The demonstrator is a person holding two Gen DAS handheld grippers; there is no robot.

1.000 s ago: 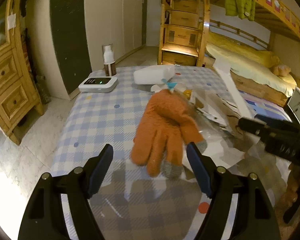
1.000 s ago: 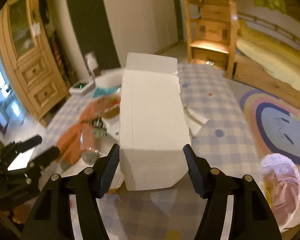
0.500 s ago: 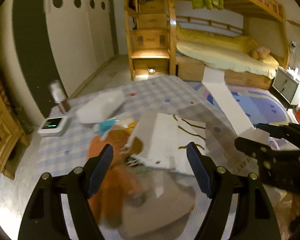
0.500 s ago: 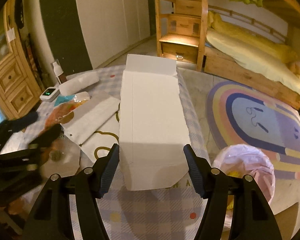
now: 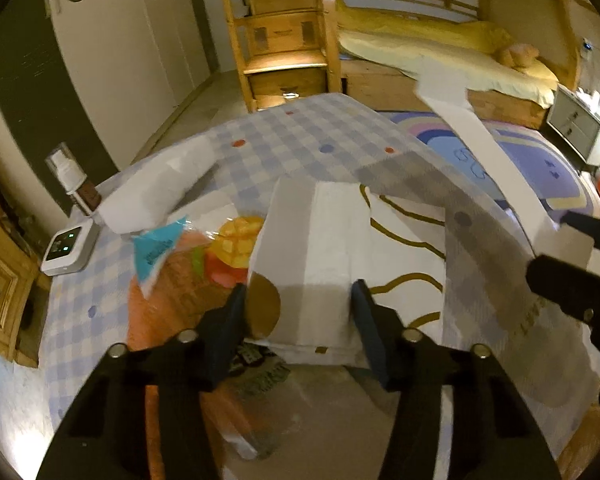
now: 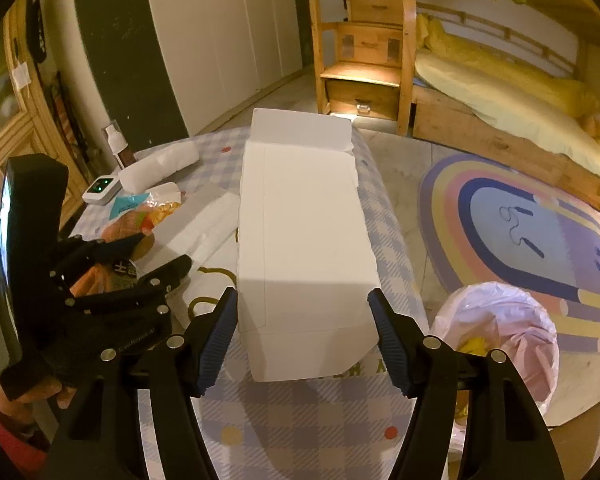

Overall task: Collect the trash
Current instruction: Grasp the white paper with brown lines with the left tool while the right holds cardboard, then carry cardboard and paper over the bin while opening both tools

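Right gripper (image 6: 302,330) is clamped on a flattened white carton (image 6: 300,232), both pads pressed to its sides, carton lifted clear over the checked table (image 6: 300,420). A bin with a pink liner (image 6: 500,344) sits on the floor just beside the table's right edge, below and to the right of that carton, with some yellow stuff already inside.

Left gripper (image 5: 298,326) has its jaws closing around the near end of a white paper bag (image 5: 320,248) with a brown dot print. The pads look right at the bag's edges; I can't tell if they press yet. That bag lies on the table on top of a clear wrapper (image 5: 220,240) with fruit print and something orange (image 5: 168,292) underneath.

Still loose on the table: a white roll-shaped packet (image 5: 156,192), a spray bottle (image 5: 74,180) and a small white device (image 5: 70,246) with green lights. The last 2 don't look like trash, my guess.

Risks, as I judge them:
1. The bag is thin and floppy, so a pinch at 1 end could fold or tear it, or drag the wrapper along.
2. The orange item may get snagged by the closing jaws, and it may not be trash.
3. The carton is long and the bin mouth looks narrow, so a flat drop could hit the rim and land on the floor.
4. The 2 grippers are near each other, so a swing to the bin could knock them together.
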